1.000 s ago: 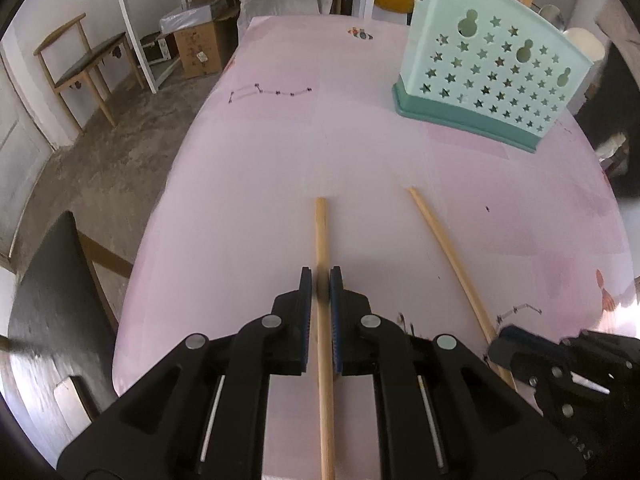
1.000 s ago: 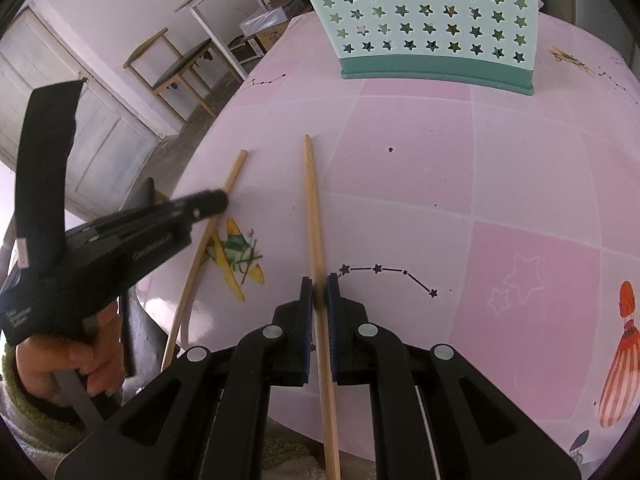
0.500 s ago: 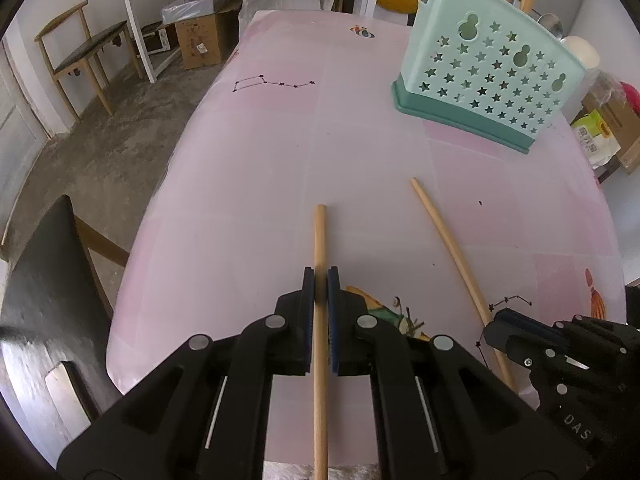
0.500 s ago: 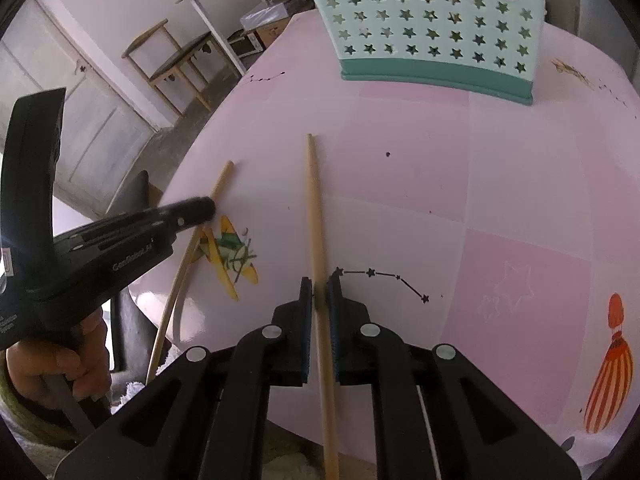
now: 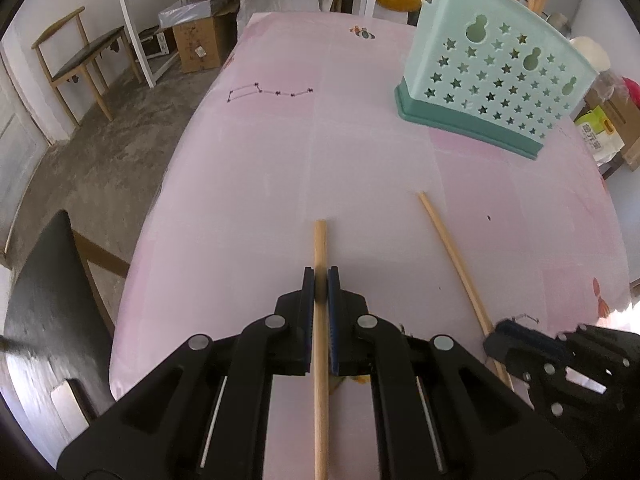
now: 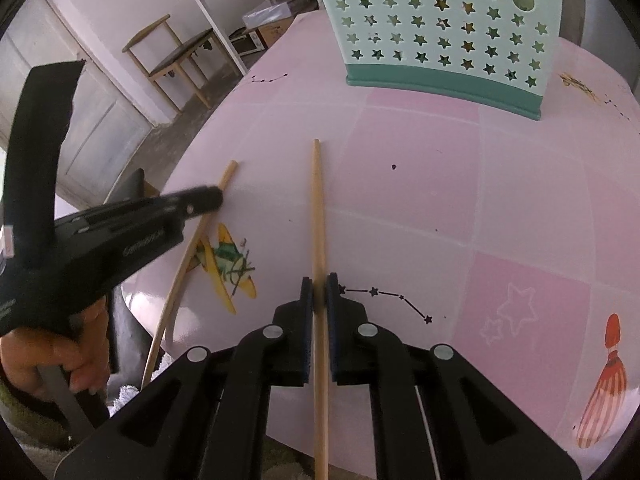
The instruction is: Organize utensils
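In the left wrist view my left gripper (image 5: 320, 280) is shut on a wooden chopstick (image 5: 320, 244) that points ahead over the pink table (image 5: 260, 160). The right wrist view has my right gripper (image 6: 318, 292) with a second chopstick (image 6: 317, 208) between its pads; the jaws are closing on it. Each gripper shows in the other's view: the right gripper (image 5: 498, 334) on its thin chopstick (image 5: 448, 244), the left gripper (image 6: 214, 200) on its chopstick (image 6: 228, 172). A mint utensil holder (image 5: 492, 80) (image 6: 440, 28) with star holes stands at the far side, holding several wooden sticks.
A person's hand (image 6: 48, 360) holds the left gripper's handle. A dark chair (image 5: 44, 300) stands at the table's near left edge. Beyond the left edge are a wooden chair (image 5: 80, 56), a white table (image 5: 132, 40) and cardboard boxes (image 5: 196, 40).
The left gripper has drawn back a little toward the table's near edge with its chopstick still gripped. The right gripper and its chopstick have stayed put.
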Demonstrator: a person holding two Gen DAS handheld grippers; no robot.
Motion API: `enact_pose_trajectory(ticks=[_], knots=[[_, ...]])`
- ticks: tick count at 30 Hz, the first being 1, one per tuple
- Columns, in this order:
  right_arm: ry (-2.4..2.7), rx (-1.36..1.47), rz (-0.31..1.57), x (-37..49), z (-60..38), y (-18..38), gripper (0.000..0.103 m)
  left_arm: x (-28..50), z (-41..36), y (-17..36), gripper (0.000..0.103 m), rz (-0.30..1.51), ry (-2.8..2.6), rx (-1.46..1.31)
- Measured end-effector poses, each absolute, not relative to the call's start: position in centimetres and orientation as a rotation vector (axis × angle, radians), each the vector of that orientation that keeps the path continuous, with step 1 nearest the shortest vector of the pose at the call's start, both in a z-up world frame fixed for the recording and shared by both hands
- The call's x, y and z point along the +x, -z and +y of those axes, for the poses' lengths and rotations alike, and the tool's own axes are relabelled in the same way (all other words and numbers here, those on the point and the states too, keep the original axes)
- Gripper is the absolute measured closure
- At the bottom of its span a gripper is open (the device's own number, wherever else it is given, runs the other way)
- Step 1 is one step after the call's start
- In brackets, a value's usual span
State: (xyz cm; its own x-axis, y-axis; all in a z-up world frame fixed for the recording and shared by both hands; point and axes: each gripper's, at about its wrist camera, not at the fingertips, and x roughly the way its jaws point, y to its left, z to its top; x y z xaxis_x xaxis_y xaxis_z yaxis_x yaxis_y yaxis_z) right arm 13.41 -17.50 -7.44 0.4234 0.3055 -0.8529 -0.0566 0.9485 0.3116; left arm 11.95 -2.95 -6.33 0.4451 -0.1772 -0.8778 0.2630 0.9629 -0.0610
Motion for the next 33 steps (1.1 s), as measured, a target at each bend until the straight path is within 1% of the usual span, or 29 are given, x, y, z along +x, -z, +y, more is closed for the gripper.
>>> enact_pose_trajectory(ticks=[8,22,25,33], knots=[[-0.202,0.282,1.104,12.7,-18.8,7.5,0.096,12.5,-2.9,5.9,0.098,1.048,0.278,0.060],[-0.141,0.338,1.037,11.3,-22.8,6.7,0.096,12.3,-3.1,0.1,0.098,0.916,0.334,-0.020],[-0.129,0.348,1.027,11.2,-23.6,6.7,0.096,12.3,-3.5,-2.7,0.098,0.841,0.393,-0.058],[-0.115,0.379,1.000,10.8,-24.6,6.7,0.096,12.8,-6.1,-13.5,0.098,0.530,0.538,-0.131]])
